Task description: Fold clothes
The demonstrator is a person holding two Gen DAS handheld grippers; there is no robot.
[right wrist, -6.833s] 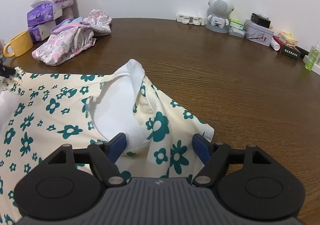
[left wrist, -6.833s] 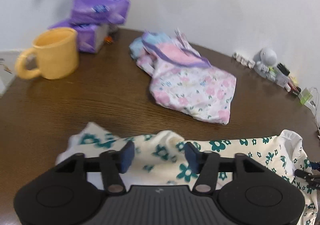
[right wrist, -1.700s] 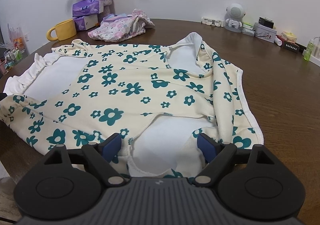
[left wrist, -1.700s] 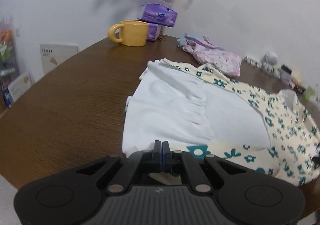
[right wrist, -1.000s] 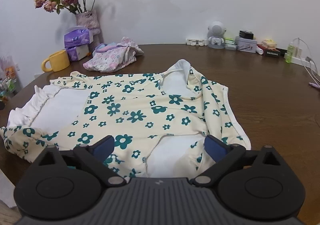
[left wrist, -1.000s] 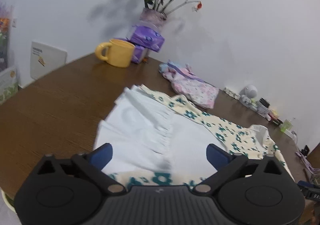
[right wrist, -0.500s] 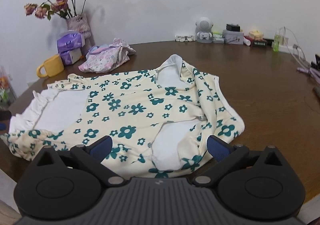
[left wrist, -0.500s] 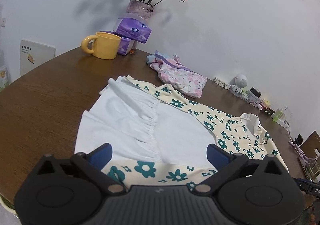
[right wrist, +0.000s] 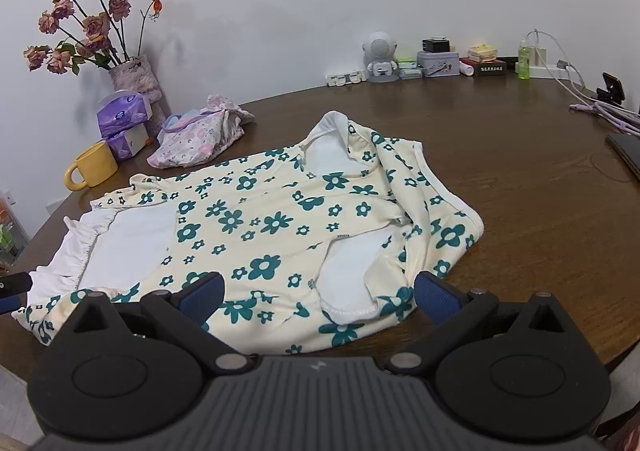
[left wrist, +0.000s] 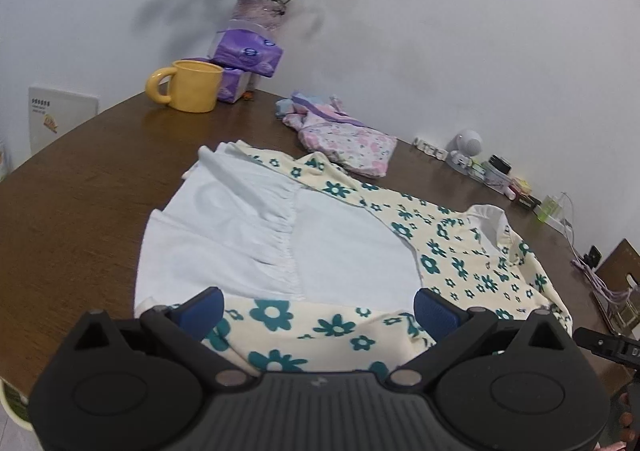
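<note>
A cream dress with teal flowers [right wrist: 256, 227] lies spread on the brown table [right wrist: 520, 187], its white lining [left wrist: 280, 235] turned up at the hem end and near the armhole. The same dress [left wrist: 460, 263] fills the middle of the left wrist view. My left gripper [left wrist: 318, 309] hovers open above the hem edge, holding nothing. Over the near edge by the armhole my right gripper [right wrist: 318, 295] is open too and holds nothing. A folded pink floral garment [right wrist: 196, 141] rests further back; in the left wrist view this pink garment [left wrist: 344, 143] sits beyond the dress.
A yellow mug [right wrist: 94, 167], purple tissue packs [right wrist: 124, 123] and a vase of dried roses [right wrist: 132, 83] stand at the back left. A small robot figure [right wrist: 380, 57], boxes and a green bottle [right wrist: 524, 61] line the back wall. Cables [right wrist: 608, 115] lie at the right.
My left gripper has let go of the hem and opened wide. Both grippers have lifted and pulled back from the dress, which now lies flat on the table.
</note>
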